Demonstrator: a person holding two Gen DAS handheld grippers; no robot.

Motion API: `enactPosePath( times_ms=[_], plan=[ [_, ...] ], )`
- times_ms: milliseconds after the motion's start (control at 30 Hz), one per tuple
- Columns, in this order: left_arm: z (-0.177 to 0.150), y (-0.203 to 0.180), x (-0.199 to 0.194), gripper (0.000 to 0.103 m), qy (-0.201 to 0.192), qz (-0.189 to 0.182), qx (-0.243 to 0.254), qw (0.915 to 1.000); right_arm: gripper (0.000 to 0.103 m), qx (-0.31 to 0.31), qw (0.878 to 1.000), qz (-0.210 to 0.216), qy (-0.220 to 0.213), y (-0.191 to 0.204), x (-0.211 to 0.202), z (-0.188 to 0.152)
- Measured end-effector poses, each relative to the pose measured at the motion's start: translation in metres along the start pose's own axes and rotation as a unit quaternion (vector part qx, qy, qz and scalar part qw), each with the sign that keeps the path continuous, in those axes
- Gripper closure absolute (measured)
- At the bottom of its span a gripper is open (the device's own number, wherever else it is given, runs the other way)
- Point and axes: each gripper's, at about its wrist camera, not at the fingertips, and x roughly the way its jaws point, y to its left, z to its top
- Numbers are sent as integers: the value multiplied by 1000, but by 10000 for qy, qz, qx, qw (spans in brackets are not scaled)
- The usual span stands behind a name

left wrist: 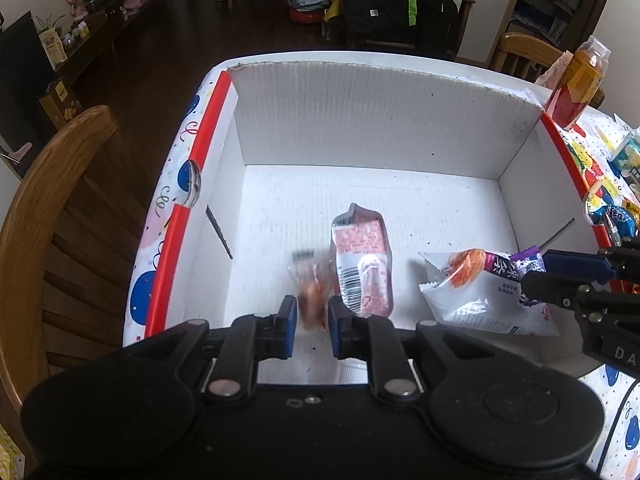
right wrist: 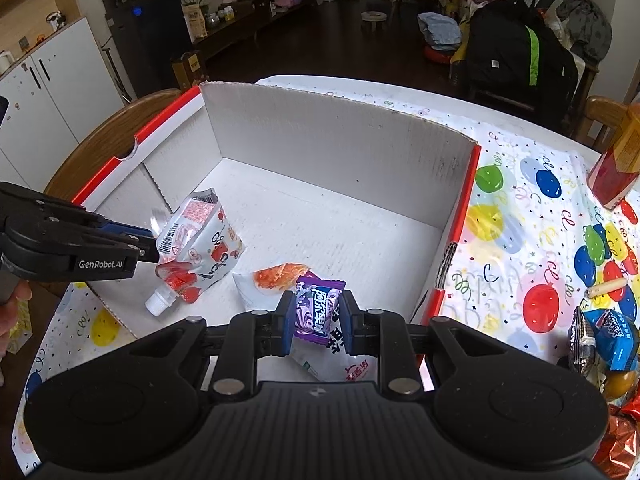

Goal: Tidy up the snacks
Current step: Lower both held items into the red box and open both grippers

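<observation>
Right wrist view shows the right gripper (right wrist: 315, 318) closed on a small purple foil candy packet (right wrist: 318, 309), held just above a white plastic snack bag with an orange picture (right wrist: 276, 280) that lies near the front edge of the white corrugated cardboard box with red rims (right wrist: 336, 140). The left gripper (right wrist: 154, 246) pinches the top edge of a white spouted jelly pouch with red strawberry print (right wrist: 200, 248), which hangs over the box floor toward its left front corner; in the left wrist view that pouch is a blur between the pads, so I judge the grip as narrow and possibly loose. To place well, lower each packet until it rests on the floor before letting go, and set the purple packet beside the white bag, not on it. The back half of the box is free; the tall rear wall and right rim limit reach.
</observation>
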Motion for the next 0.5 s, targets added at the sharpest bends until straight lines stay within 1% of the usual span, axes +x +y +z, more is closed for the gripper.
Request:
enactPosePath(
  times_ms=[67,233,300,333,400,467,500],
  plan=[
    [0,0,0,82,5,29,-14,10000,80,-19,10000,18,-7,0,0,-1],
    [-2,1,-2,79,-39,71,-17,10000,80,28,9999,143,4,-3,-2,-1],
    [-2,3,-4,76,-51,79,-57,9999,80,64,9998,162,-5,-4,-4,-1],
    [-3,3,-6,72,-63,98,-85,9999,80,82,9998,180,-32,-5,-6,-1],
    [-4,5,-9,70,-104,64,-135,9998,79,81,9997,218,-97,-5,-10,-2],
    [-5,6,-13,69,-137,48,-161,9998,72,47,9995,228,-192,-5,-17,-2],
    [-6,6,-15,68,-161,50,-180,9997,64,28,9995,224,-241,-5,-21,-2]
  ],
)
